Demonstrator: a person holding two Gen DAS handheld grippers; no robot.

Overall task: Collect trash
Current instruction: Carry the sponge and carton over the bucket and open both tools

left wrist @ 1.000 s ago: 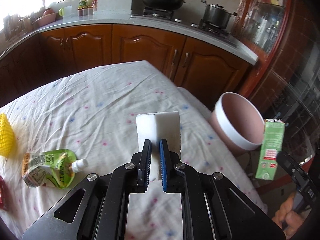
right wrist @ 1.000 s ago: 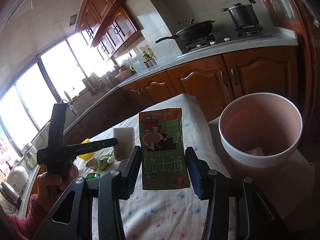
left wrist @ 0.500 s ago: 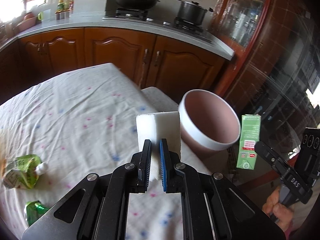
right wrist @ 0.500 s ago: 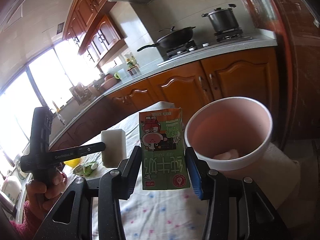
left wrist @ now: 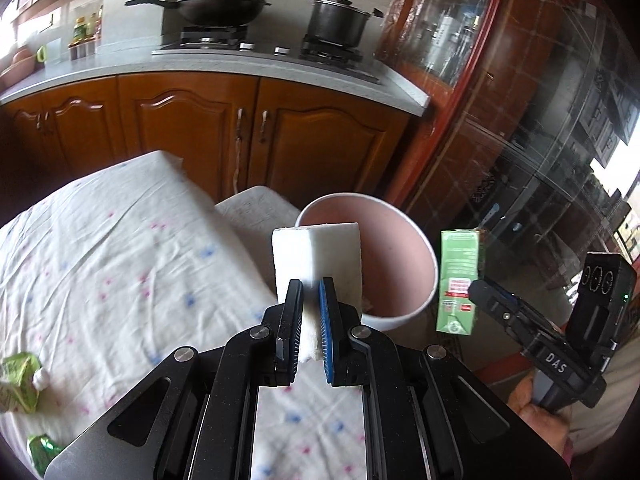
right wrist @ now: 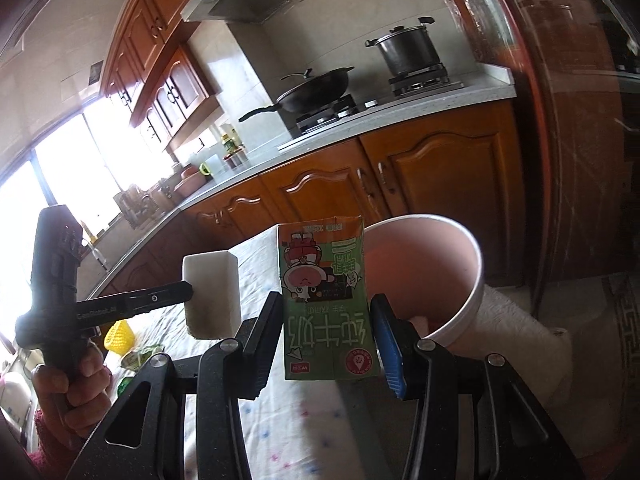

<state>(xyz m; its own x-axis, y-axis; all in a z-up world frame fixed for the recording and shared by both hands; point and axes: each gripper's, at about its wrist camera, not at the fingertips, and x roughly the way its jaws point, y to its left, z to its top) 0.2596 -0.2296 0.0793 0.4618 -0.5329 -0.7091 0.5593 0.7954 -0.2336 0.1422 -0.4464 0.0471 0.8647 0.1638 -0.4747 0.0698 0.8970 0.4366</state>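
My left gripper [left wrist: 309,295] is shut on a white foam block [left wrist: 318,256], held up at the near rim of the pink bin [left wrist: 404,256]. That block [right wrist: 211,294] also shows in the right wrist view, pinched by the left gripper [right wrist: 188,290]. My right gripper [right wrist: 326,306] is shut on a green milk carton [right wrist: 326,304], upside down, just left of the bin [right wrist: 432,276]. The carton [left wrist: 458,282] hangs right of the bin in the left wrist view. Some pale trash lies at the bin's bottom.
A table with a dotted white cloth [left wrist: 120,264] carries a green pouch [left wrist: 18,384], a green wrapper [left wrist: 40,448] and a yellow mesh piece [right wrist: 119,334]. Wooden cabinets [left wrist: 200,136] and a counter with a wok [left wrist: 218,7] and pot [left wrist: 338,20] stand behind. A glass cabinet [left wrist: 540,120] is on the right.
Both grippers have carried their items rightward toward the pink bin. The foam block now overlaps the bin's near rim, and the carton sits closer beside it. Both grips are unchanged.
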